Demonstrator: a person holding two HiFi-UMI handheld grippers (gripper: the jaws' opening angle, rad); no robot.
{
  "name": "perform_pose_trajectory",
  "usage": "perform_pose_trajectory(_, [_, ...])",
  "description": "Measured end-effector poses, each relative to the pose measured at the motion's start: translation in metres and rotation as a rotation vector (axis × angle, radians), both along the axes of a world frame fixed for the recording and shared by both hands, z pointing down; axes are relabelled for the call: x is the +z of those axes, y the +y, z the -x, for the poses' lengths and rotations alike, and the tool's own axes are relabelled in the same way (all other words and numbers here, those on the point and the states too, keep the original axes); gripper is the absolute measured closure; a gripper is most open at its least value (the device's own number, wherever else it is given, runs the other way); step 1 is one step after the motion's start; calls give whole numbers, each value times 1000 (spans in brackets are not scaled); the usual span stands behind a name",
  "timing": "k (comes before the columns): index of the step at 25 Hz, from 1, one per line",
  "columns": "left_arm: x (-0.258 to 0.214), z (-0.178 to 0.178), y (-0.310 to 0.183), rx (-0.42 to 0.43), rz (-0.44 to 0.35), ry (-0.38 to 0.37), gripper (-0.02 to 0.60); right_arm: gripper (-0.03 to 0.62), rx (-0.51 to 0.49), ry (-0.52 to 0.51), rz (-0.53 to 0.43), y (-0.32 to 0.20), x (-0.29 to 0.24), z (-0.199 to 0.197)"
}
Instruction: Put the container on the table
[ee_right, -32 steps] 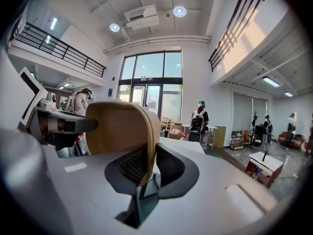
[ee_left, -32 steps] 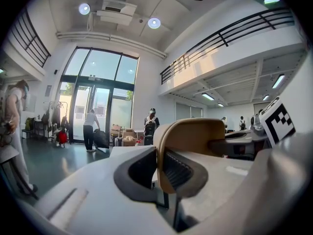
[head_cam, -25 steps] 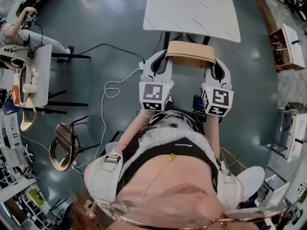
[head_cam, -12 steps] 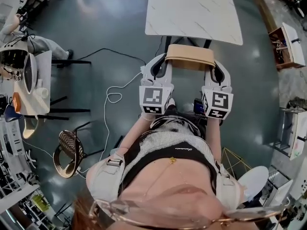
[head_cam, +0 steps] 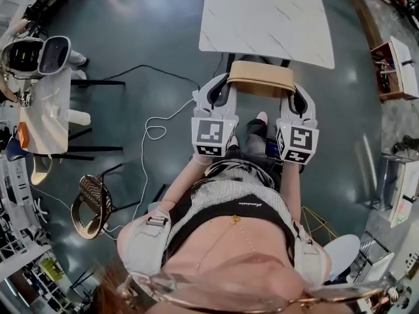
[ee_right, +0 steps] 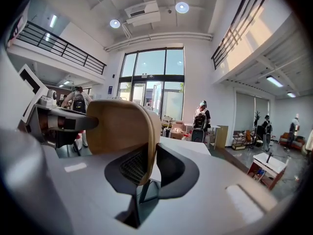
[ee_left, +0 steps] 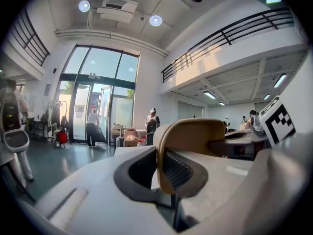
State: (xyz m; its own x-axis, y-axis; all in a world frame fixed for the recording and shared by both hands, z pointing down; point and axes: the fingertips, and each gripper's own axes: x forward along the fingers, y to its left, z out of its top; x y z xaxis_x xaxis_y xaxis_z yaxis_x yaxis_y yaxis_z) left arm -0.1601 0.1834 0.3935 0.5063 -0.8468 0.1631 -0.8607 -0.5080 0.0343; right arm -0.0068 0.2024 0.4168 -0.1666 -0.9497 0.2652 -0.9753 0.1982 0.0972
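Observation:
A tan rectangular container hangs in the air between my two grippers, just short of the near edge of the white marble-top table. My left gripper is shut on the container's left wall. My right gripper is shut on its right wall. In both gripper views the rim sits between the dark pads, and the table top shows beyond it.
Grey floor surrounds the table. A white cable loops across the floor at left. A side table with objects and a wicker chair stand at left; shelving stands at right. People walk by the glass doors.
Both grippers have carried the container forward, and the table now lies nearer. A shoe has come into sight between my grippers. The grip has not altered.

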Motion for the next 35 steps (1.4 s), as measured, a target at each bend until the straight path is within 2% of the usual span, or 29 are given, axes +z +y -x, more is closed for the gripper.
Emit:
perform_pose_trajectory(15, [5, -23, -72, -95, 22, -24, 552, 533, -85, -22, 36, -85, 8, -25])
perform_pose_trajectory(35, [-8, -88, -122, -138, 3, -48, 552, 534, -112, -60, 21, -140, 1, -90])
